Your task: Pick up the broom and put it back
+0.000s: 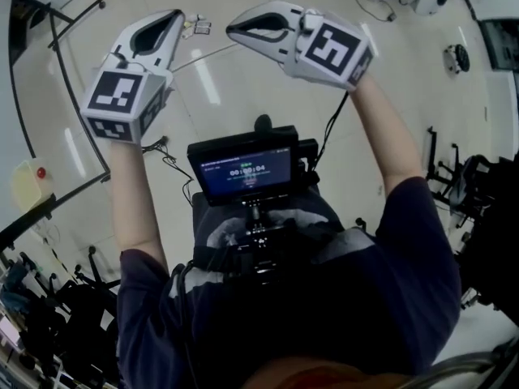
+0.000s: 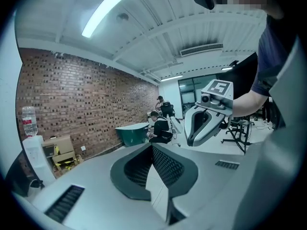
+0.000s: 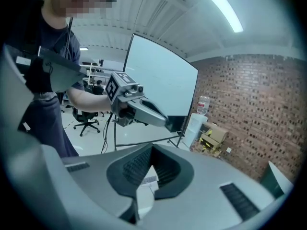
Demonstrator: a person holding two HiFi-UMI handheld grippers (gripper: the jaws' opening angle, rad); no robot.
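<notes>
Looking down in the head view, the small screen (image 1: 243, 168) on the person's chest rig shows pale digits too blurred to read. Each marker cube bears bold black-and-white squares. The left tongs (image 1: 174, 16) and right tongs (image 1: 233, 29) are held side by side over a pale, glossy floor (image 1: 243, 87). The floor lies open to the right of the whiteboard (image 1: 105, 173), seen here only as its black stand. Office chairs (image 1: 454, 177) crowd the far right.

The left gripper view shows the left tongs (image 2: 152, 146) pressed together, holding nothing. A brick wall (image 2: 81, 104) runs behind, with a bottle (image 2: 29, 121) whose red label is unreadable.

The right gripper view shows the right tongs (image 3: 151, 150) closed to a hairline slit, gripping nothing. The whiteboard (image 3: 158, 80) is blank. The bottle (image 3: 204, 104) stands just right of it, with cardboard boxes (image 3: 211, 140) further right. Bare floor stretches to the left of the whiteboard.

The broom shows in no view.
</notes>
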